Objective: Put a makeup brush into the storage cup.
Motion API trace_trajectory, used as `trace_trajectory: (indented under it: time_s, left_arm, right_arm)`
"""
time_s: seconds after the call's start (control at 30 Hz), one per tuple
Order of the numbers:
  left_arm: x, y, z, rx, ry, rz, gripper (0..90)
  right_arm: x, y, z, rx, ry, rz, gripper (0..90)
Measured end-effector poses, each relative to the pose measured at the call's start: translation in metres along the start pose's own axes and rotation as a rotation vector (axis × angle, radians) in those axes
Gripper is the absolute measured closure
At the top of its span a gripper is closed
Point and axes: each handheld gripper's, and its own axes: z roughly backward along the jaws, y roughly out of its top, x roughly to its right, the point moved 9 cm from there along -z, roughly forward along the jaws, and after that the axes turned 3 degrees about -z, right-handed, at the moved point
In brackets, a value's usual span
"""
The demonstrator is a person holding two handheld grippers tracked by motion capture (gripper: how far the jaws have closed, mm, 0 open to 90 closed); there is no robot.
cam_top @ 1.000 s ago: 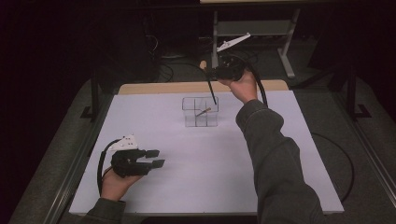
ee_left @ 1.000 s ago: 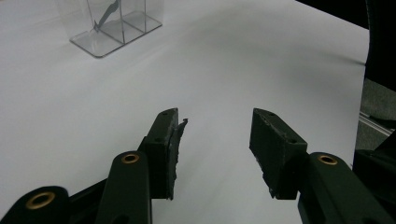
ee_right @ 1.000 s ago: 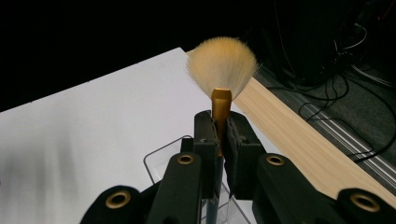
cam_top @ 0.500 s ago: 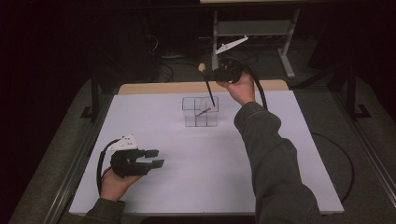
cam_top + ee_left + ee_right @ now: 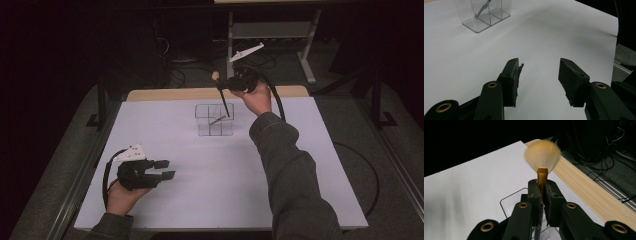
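Your right gripper (image 5: pixel 223 86) is clamped on a makeup brush (image 5: pixel 542 160), its fingers (image 5: pixel 534 192) pressed tight on the gold ferrule just below the fanned pale bristles. In the high view the brush hangs over the clear organizer (image 5: pixel 214 120), bristles up and tilted away from you, the dark handle slanting down so its tip sits at or just inside the organizer's right rear compartment; whether it touches the bottom cannot be told. The right gripper view looks down past the ferrule onto the organizer's rim (image 5: pixel 510 196) directly beneath. Another slim item (image 5: pixel 218 119) already leans inside the organizer, near its middle. Your left gripper (image 5: pixel 162 169) rests low over the white counter (image 5: pixel 300 165), well apart from the organizer and nearer to you, on the organizer's left. Its fingers (image 5: pixel 511 80) stand partly apart with nothing between them, only bare counter showing in the gap, and the pad on one finger looks frayed at its edge. In the left gripper view the organizer (image 5: pixel 484 15) stands far off beyond the fingers.
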Motion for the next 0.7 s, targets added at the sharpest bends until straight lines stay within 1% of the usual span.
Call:
trace_trajectory:
  time_s: [0.07,0.1,0.27,0.57,0.7]
  left_arm:
    - [-0.0003,-0.0004,-0.0003,-0.003,-0.001,-0.003,50.5]
    - [-0.0011,-0.0002,-0.0003,-0.004,-0.001,-0.017,50.5]
    - [0.0009,-0.0003,-0.0009,-0.003,-0.005,-0.001,50.2]
    - [-0.0008,-0.0007,-0.0006,-0.006,0.000,-0.008,49.7]
    - [-0.0009,-0.0007,-0.0002,-0.007,0.002,-0.006,49.6]
  right_arm:
    - [0.0003,-0.0017,0.0001,0.002,0.002,-0.008,82.9]
    - [0.0007,-0.0028,0.0003,0.001,-0.001,-0.009,82.9]
    - [0.0020,-0.0065,-0.0004,-0.007,-0.003,-0.009,82.9]
    - [0.0027,-0.0083,-0.0015,-0.010,-0.009,-0.008,83.0]
    - [0.0021,-0.0090,-0.0024,-0.011,-0.010,-0.018,82.9]
